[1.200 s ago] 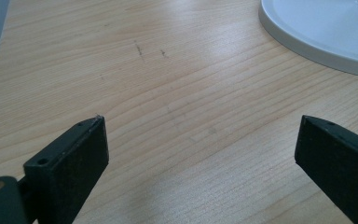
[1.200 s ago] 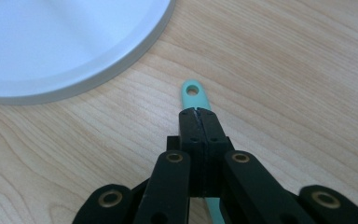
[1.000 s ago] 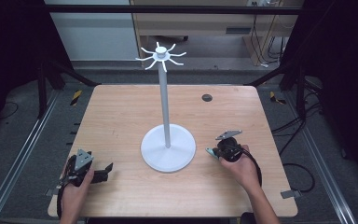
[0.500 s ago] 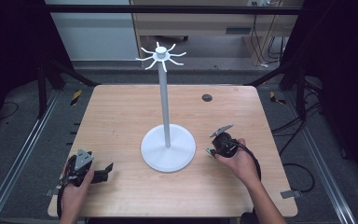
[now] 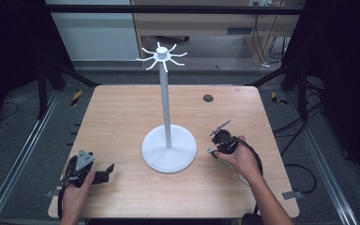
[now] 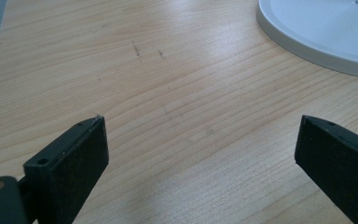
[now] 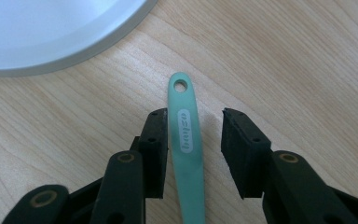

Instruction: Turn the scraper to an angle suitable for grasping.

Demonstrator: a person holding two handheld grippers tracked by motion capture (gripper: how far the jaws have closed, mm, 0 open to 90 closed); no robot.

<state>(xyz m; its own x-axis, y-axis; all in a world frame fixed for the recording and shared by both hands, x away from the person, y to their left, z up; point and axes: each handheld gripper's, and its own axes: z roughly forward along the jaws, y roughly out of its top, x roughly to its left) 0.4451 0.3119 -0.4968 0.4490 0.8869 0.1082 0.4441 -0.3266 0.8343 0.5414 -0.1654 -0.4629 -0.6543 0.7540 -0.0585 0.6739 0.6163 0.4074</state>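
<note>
Teal handle (image 7: 186, 154) lay flat on the wooden table (image 5: 122, 117) beside the white stand's base (image 5: 168, 150), between the right gripper's (image 7: 194, 133) parted jaws, touching one; the left gripper (image 6: 200, 154) rested spread wide

White stand (image 5: 168, 149) mid-table, bare wood (image 5: 122, 112) around.
</note>
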